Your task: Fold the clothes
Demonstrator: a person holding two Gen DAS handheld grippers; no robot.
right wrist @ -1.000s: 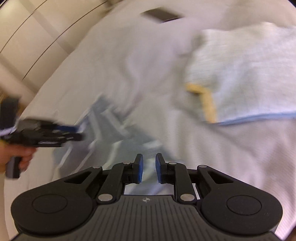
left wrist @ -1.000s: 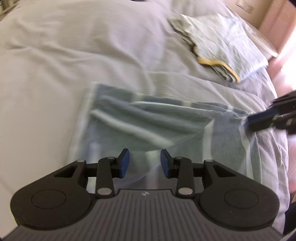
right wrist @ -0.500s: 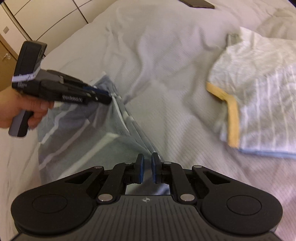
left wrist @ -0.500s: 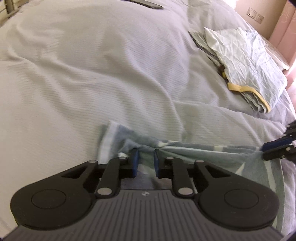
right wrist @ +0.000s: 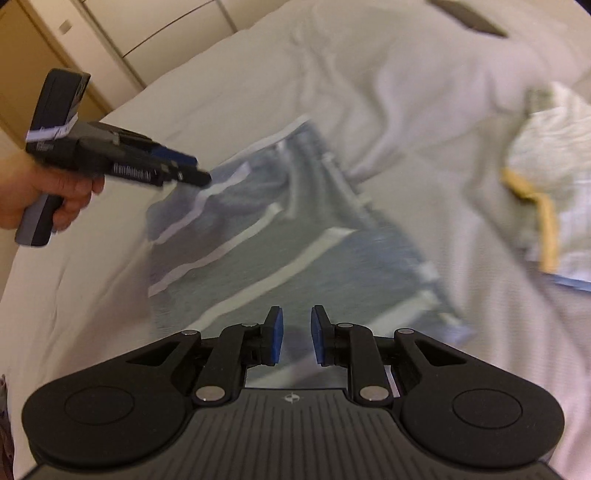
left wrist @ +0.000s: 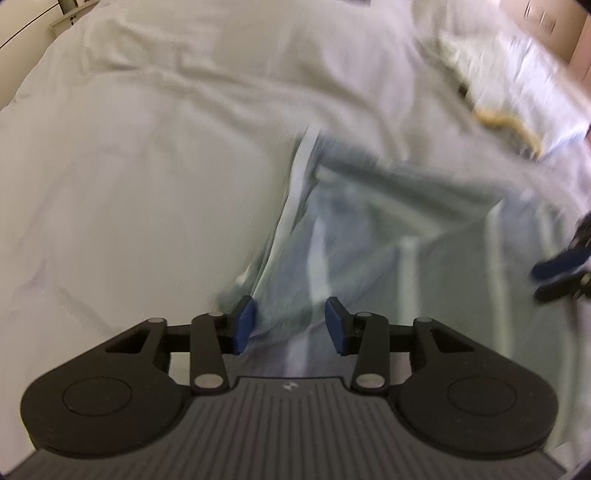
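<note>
A grey-blue cloth with white stripes (left wrist: 388, 229) lies folded on the bed, blurred by motion. My left gripper (left wrist: 290, 325) hovers over its near left edge. Its jaws are opening, and the cloth lies under the gap without either pad pressing on it. In the right wrist view the same cloth (right wrist: 277, 251) spreads ahead of my right gripper (right wrist: 295, 336), whose jaws are also opening, a narrow gap between the pads and nothing pinched. A hand holds the left gripper (right wrist: 192, 173) over the cloth's far left corner. The right gripper's fingertips (left wrist: 557, 266) show at the left wrist view's right edge.
A folded pale garment with a yellow trim (left wrist: 517, 85) lies on the bed beyond the cloth, also seen as the pale garment (right wrist: 554, 192) at the right. A dark flat object (right wrist: 469, 14) lies far up the wrinkled grey bedcover (left wrist: 166, 166). Cupboard doors (right wrist: 110, 33) stand behind.
Half a second ago both grippers were pinching the bunched cloth edge. Both have since opened and let go, and the cloth now lies spread on the bed.
</note>
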